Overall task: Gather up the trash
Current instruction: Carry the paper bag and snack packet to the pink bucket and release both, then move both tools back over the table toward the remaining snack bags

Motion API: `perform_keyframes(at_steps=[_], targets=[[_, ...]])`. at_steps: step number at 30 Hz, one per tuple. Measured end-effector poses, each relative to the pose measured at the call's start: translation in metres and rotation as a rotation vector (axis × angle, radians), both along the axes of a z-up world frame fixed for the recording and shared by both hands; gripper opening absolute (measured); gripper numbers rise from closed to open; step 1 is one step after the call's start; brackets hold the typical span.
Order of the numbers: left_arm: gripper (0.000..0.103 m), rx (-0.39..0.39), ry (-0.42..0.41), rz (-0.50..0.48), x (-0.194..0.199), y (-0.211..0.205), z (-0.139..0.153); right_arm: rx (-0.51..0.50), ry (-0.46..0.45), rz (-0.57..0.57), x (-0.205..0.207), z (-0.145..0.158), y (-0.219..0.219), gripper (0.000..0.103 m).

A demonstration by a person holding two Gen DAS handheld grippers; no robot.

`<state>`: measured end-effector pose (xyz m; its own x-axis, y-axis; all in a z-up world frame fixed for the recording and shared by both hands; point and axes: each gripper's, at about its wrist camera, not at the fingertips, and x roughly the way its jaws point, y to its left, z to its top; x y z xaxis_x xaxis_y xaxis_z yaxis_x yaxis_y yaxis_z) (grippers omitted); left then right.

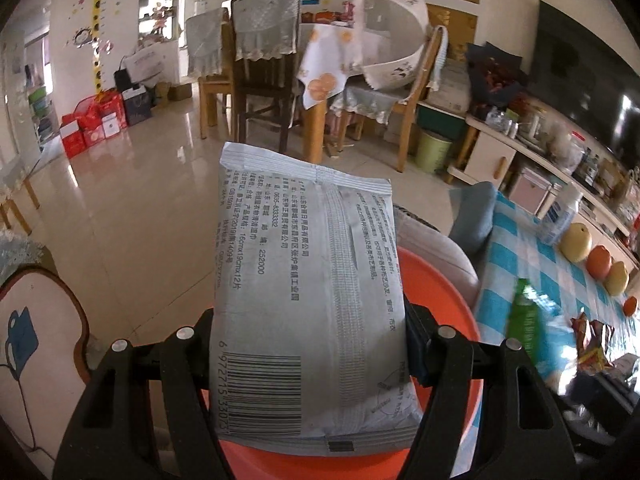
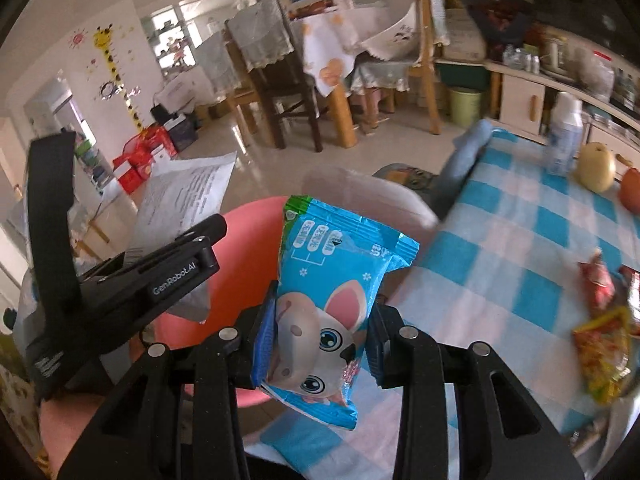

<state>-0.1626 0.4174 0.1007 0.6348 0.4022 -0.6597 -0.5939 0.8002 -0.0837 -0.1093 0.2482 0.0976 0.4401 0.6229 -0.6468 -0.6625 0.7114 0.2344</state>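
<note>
The left gripper (image 1: 308, 344) is clamped on a grey printed packet (image 1: 308, 300), held upright over the orange bin (image 1: 440, 292) beside the table's near edge. The right gripper (image 2: 320, 344) grips a blue rabbit-print wrapper (image 2: 324, 312), also upright, above the bin's rim just off the checked tablecloth (image 2: 500, 248). More wrappers (image 2: 604, 344) lie at the table's right edge, near the fruit (image 2: 596, 166).

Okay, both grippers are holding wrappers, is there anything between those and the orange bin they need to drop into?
Nothing visible blocks either. The left gripper holds the grey wet-wipes packet right over the orange bin. The right gripper holds the blue rabbit snack wrapper beside the bin's rim, with only open air between them.
</note>
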Motion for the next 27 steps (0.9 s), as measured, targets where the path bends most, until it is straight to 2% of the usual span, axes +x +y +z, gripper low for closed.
perform_keyframes(at_steps=[4, 7, 9, 12, 15, 27], targets=[[0.07, -0.009, 0.008, 0.028, -0.002, 0.011, -0.003, -0.015, 0.001, 0.039, 0.002, -0.013, 0.02, 0.039], [0.075, -0.008, 0.025, 0.053, -0.002, 0.015, -0.006, -0.015, 0.013, 0.073, 0.002, -0.022, 0.027, 0.044], [0.08, 0.002, 0.029, 0.058, -0.002, 0.014, -0.006, -0.01, -0.01, 0.063, -0.001, -0.021, 0.024, 0.065], [0.085, 0.026, 0.035, 0.058, 0.0, 0.01, -0.004, 0.009, -0.044, 0.052, -0.006, -0.015, 0.014, 0.08], [0.088, 0.04, 0.033, 0.052, 0.001, 0.006, -0.003, -0.005, -0.09, 0.018, -0.011, -0.01, 0.0, 0.088], [0.089, 0.124, 0.013, -0.053, 0.017, -0.041, 0.006, -0.054, -0.129, -0.125, -0.019, -0.007, -0.076, 0.091]])
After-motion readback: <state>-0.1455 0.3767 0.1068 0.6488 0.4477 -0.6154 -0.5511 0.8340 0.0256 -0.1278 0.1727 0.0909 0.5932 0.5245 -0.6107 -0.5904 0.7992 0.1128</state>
